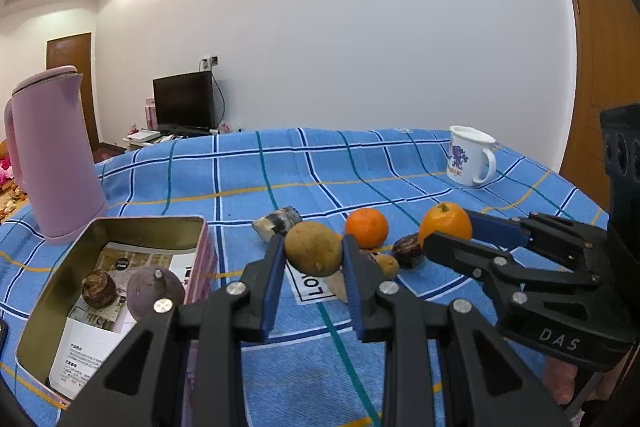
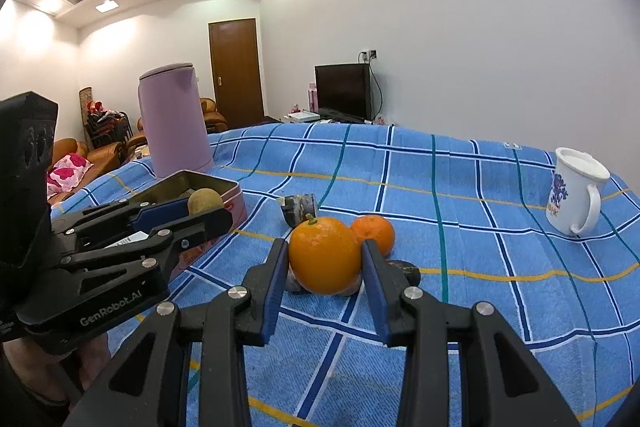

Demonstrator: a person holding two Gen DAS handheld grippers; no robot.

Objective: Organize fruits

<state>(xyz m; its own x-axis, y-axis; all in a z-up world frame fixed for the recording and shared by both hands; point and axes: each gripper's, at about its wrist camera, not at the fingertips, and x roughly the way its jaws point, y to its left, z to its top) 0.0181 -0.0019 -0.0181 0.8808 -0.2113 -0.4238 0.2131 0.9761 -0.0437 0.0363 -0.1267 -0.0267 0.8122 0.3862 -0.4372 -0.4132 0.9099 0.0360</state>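
Two grippers each hold a fruit above a worktop (image 1: 280, 163) covered in blue plaid cloth. At far left stands a pink kettle (image 1: 52, 155). Just in front of it lies an open pink tin (image 1: 120, 227) lined with printed paper too small to read; inside rest a brown, ringed tuber-like item (image 1: 99, 289) and a purple round fruit (image 1: 154, 291). The left gripper (image 1: 313, 259) has its blue-padded fingers clamped on a brownish-green oval fruit (image 1: 313, 248), lifted clear of the cloth just right of the tin. Beneath it a white label on the cloth shows upside-down letters, roughly "LON". Behind lies a grey-and-white wrapped piece (image 1: 278, 221). Next comes a small orange (image 1: 367, 228) sitting on the cloth, with a dark reddish fruit (image 1: 407, 250) near it. The right gripper (image 2: 325, 267), marked "DAS" on one side, clamps its fingers on a larger orange (image 2: 324, 255) with its stem up. The left gripper's body reads "GenRobot.AI". At far right stands a white mug (image 1: 470, 155) with a blue and purple print.
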